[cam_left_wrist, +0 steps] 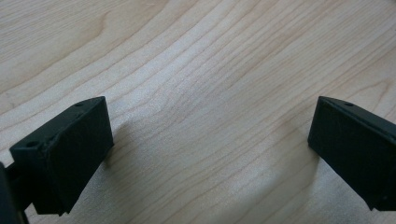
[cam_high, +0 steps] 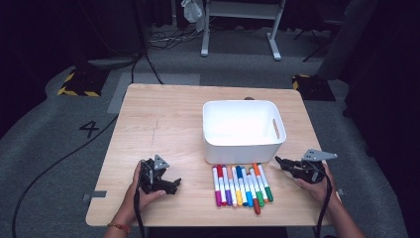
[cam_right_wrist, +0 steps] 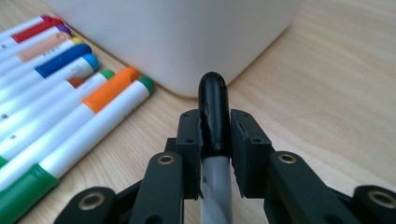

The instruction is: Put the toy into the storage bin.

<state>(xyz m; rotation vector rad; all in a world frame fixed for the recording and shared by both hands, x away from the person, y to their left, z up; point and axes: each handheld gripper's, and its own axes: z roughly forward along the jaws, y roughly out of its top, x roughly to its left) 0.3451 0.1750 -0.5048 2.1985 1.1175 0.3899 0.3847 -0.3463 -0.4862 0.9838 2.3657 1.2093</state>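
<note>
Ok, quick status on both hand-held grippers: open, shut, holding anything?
Left hand-held gripper: open, nothing between its jaws, over bare table.
Right hand-held gripper: shut on a black-capped marker, beside the white bin.

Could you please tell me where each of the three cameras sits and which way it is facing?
High view: above the near edge, looking forward and down on the table; both forearms and hands show.
Left gripper view: on the left gripper, facing bare wood; its open jaws show.
Right gripper view: on the right gripper, facing the white bin; jaws clamp a black-capped marker.
Shared by high and right gripper views: bin, row of markers.
</note>
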